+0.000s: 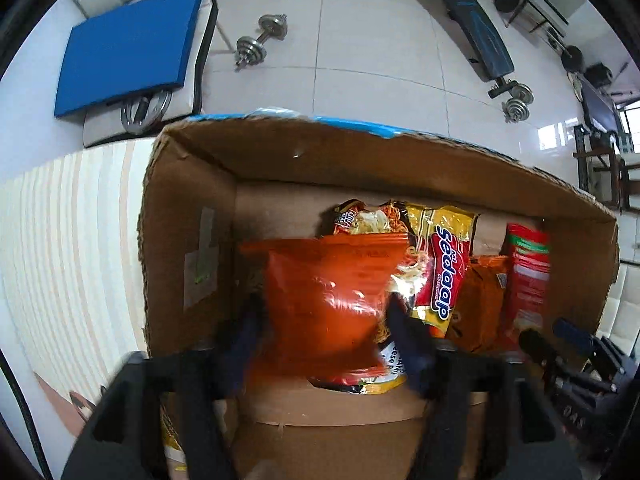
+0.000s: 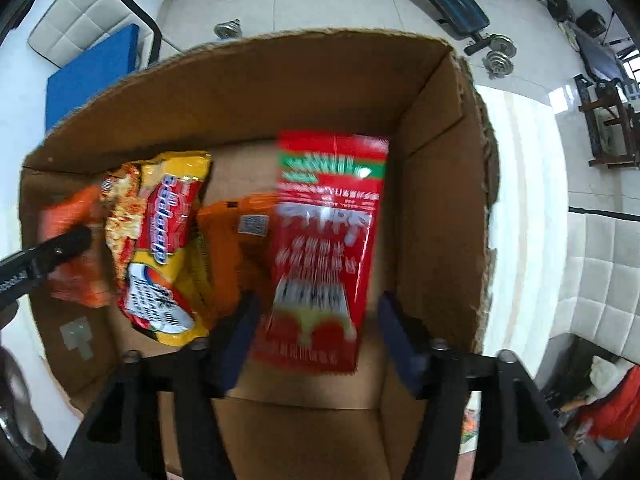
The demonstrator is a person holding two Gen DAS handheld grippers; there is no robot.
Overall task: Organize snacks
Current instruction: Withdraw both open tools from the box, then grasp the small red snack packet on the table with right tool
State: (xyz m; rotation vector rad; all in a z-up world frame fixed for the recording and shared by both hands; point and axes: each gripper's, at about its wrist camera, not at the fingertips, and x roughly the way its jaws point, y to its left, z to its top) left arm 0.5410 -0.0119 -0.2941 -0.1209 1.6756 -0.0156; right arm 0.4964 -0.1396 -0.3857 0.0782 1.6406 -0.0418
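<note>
While between spread fingers, red packet, over cardboard box.

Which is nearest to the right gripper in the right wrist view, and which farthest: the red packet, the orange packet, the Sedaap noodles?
From the right gripper:
1. Red packet, between the fingers, blurred.
2. Orange packet, just left of the red one, in the box.
3. Sedaap noodles, farther left.
</note>
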